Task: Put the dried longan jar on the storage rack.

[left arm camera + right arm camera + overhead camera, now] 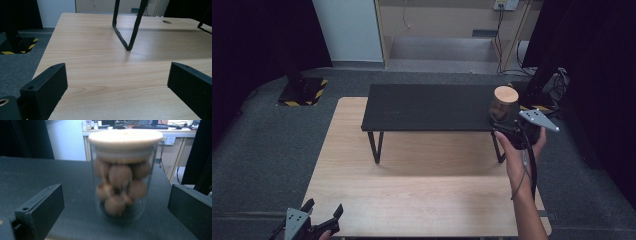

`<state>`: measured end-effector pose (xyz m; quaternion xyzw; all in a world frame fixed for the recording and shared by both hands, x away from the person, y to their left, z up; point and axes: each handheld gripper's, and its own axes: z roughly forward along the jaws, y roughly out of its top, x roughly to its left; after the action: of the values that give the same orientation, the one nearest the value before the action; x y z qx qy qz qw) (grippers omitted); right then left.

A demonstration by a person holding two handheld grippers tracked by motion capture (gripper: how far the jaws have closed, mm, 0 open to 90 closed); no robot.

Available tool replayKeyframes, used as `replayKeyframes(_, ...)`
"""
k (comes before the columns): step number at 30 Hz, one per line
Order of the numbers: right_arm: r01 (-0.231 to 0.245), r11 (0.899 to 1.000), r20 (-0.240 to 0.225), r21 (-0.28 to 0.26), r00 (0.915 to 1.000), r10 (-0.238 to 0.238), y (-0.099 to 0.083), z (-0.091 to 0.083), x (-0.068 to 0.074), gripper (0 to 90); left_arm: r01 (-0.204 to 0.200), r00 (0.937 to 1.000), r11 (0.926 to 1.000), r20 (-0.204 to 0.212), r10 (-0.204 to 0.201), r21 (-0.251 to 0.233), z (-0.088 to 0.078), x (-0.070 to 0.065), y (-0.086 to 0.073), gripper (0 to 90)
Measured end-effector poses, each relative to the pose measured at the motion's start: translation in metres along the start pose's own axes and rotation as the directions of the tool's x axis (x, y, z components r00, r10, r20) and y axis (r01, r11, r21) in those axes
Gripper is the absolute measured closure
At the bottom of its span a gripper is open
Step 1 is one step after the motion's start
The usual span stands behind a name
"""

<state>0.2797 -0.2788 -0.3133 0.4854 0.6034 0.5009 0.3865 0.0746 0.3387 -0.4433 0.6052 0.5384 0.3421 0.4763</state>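
1. Two grippers are at work. The left gripper (323, 218) is held at the near left edge of the counter (422, 200), with its jaws spread and nothing between them; in the left gripper view only bare wood lies ahead of them.
2. One black shelf (427, 107) stands on thin legs across the far part of the counter.
3. At the shelf's right end a glass jar (504, 104) with a pale wooden lid (125, 137) stands upright, filled with round brown balls (120, 175).
4. The right gripper (504, 126) is held just behind the jar. Its jaws are spread wide, one on each side of the jar and clear of the glass, so nothing is pinched.
5. Judged from this, the jar is set down on the shelf and let go; pulling the right hand back seems to be what is left.
6. The jar is blurred in the right gripper view, so what the balls are cannot be told. In the high view the jar's base is covered by the right gripper, and the left gripper is cut off by the bottom edge.
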Motion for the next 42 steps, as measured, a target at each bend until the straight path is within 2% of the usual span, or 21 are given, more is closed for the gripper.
replayKeyframes(10, -0.026, 1.000, -0.026, -0.014, 0.9994, 0.025, -0.041, -0.038, 0.005, 0.9, -0.002, 1.0000, 1.0000, 0.005, 0.002, 0.004, 0.001, -0.001, 0.000, 1.6)
replayKeyframes(15, -0.013, 1.000, -0.045, -0.018, 0.9989, 0.012, -0.064, -0.058, 0.008, 0.9, -0.006, 0.9999, 0.9999, 0.012, 0.006, 0.008, 0.003, -0.002, 0.000, 1.6)
replayKeyframes(19, -0.036, 0.999, -0.053, -0.025, 0.9980, 0.035, -0.082, -0.073, 0.007, 0.9, -0.010, 0.9998, 0.9999, 0.017, 0.010, 0.010, 0.004, -0.004, 0.000, 1.6)
replayKeyframes(22, -0.033, 0.999, -0.050, -0.029, 0.9982, 0.032, -0.093, -0.082, 0.006, 0.9, -0.014, 0.9998, 0.9998, 0.017, 0.014, 0.013, 0.005, -0.005, 0.001, 1.6)
replayKeyframes(32, -0.019, 0.999, -0.041, -0.029, 0.9990, 0.017, -0.124, -0.104, 0.011, 0.9, -0.015, 0.9998, 0.9998, 0.015, 0.014, 0.013, 0.005, -0.007, 0.001, 1.6)
replayKeyframes(38, -0.013, 1.000, -0.043, -0.014, 0.9990, 0.012, -0.135, -0.109, 0.013, 0.9, -0.012, 0.9998, 0.9999, 0.018, 0.012, 0.011, 0.005, -0.008, 0.001, 1.6)
replayKeyframes(42, -0.031, 0.999, -0.036, -0.020, 0.9989, 0.030, -0.140, -0.112, 0.013, 0.9, -0.012, 0.9997, 0.9999, 0.020, 0.012, 0.011, 0.005, -0.008, 0.001, 1.6)
